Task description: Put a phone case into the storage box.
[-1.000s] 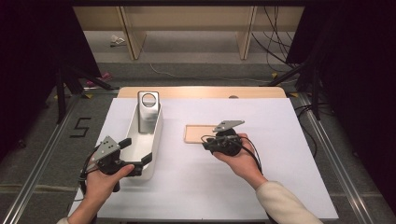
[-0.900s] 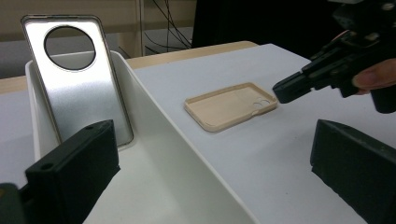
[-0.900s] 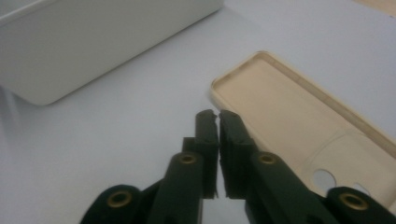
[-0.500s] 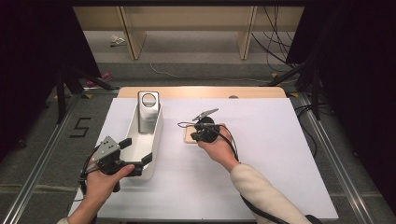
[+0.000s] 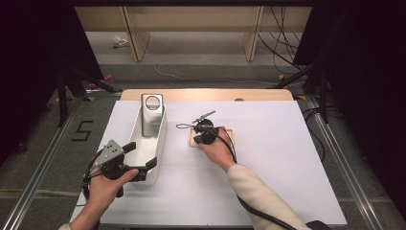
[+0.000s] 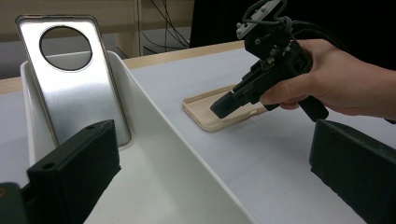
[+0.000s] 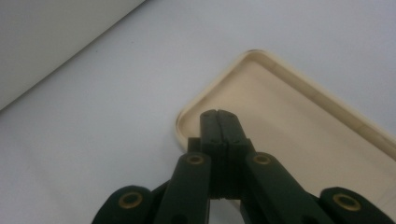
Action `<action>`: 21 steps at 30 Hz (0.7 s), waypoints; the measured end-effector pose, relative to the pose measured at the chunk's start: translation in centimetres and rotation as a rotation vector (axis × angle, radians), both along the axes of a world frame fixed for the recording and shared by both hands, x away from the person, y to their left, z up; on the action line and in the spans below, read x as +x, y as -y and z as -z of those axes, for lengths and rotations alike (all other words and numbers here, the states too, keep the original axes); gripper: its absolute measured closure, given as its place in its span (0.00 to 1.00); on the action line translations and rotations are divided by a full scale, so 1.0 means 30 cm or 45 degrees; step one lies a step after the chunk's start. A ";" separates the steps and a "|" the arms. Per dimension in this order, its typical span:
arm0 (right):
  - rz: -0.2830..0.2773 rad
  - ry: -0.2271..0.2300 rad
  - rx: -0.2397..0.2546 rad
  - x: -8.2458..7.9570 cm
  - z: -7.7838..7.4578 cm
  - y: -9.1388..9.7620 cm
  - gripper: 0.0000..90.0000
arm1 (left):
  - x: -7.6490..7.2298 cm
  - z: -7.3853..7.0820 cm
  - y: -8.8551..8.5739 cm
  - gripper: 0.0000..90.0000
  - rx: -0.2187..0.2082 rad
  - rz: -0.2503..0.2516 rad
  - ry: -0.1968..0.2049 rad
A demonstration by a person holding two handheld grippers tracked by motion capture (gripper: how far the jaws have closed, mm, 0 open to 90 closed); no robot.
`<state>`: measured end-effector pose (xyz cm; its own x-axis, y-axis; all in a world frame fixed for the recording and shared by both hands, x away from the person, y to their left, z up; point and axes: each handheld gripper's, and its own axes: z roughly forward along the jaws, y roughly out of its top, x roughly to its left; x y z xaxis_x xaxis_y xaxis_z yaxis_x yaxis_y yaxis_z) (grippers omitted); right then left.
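Note:
A beige phone case [image 5: 231, 133] lies open side up on the white table cover. My right gripper [image 5: 196, 139] is shut with nothing between its jaws, its tips at the case's left end. In the right gripper view the closed tips [image 7: 218, 116] sit just inside the corner of the case [image 7: 289, 126]. A silver back plate with a round hole [image 5: 152, 108] leans upright at the far end of a long white tray [image 5: 160, 143]. My left gripper [image 5: 140, 155] stands open at the tray's near end. One jaw is inside the tray [image 6: 154, 126], the other outside its right wall.
The left gripper view shows the right gripper [image 6: 223, 105] pointing down onto the case [image 6: 201, 112], with the silver plate [image 6: 74, 88] beyond. A wooden board [image 5: 206, 94] edges the table's far side. Cables and stand legs lie on the floor around.
My right hand has moved left along the case, from its right end to its left end, and sunk a little. The left hand has kept still.

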<state>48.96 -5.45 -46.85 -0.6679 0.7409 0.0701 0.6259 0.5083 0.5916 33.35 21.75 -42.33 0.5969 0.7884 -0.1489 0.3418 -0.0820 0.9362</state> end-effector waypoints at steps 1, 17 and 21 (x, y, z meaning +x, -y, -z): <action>0.001 0.001 -0.004 0.001 0.002 -0.003 1.00 | 0.000 0.000 0.000 0.01 0.000 -0.001 0.001; -0.005 -0.028 -0.068 0.007 0.020 -0.033 1.00 | 0.004 0.007 -0.001 0.01 0.010 -0.001 -0.004; -0.026 -0.043 -0.079 0.001 0.017 -0.033 1.00 | 0.004 0.007 -0.001 0.01 0.010 -0.001 -0.005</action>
<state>48.99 -4.46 -47.35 -0.6812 0.7305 0.0473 0.6341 0.5565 0.5369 33.47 21.79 -42.54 0.5955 0.7902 -0.1448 0.3452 -0.0889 0.9343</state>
